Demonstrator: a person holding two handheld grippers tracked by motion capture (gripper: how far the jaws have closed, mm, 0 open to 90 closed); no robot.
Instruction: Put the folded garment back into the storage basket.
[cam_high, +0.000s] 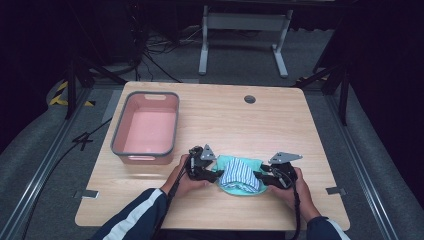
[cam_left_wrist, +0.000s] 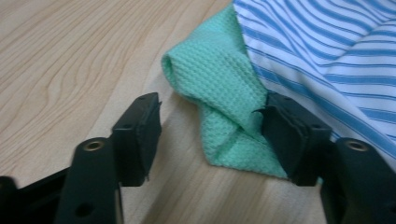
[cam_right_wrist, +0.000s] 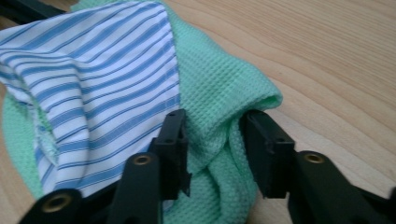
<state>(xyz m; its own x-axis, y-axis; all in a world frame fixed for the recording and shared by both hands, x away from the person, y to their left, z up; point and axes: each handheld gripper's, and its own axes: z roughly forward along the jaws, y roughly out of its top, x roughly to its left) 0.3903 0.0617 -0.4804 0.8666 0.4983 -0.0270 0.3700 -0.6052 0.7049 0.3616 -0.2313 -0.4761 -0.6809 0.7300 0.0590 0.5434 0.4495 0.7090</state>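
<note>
A pink bin (cam_high: 145, 127) sits at the table's (cam_high: 280, 125) left, well apart from the work. In the high view the jaw tips are too small to read. The left gripper (cam_left_wrist: 210, 126) stands at the left edge of the green cloth (cam_left_wrist: 219, 93); its jaws are apart, one touching the cloth's fold, the other on bare wood. The striped cloth (cam_high: 241, 173) lies on top of the green one, between both tools. The right gripper (cam_right_wrist: 215, 140) pinches a green fold at the right edge.

Green waffle cloth (cam_left_wrist: 219, 88) under striped cloth (cam_left_wrist: 327, 51), wooden table (cam_left_wrist: 70, 56), black jaws apart astride the green corner
</note>
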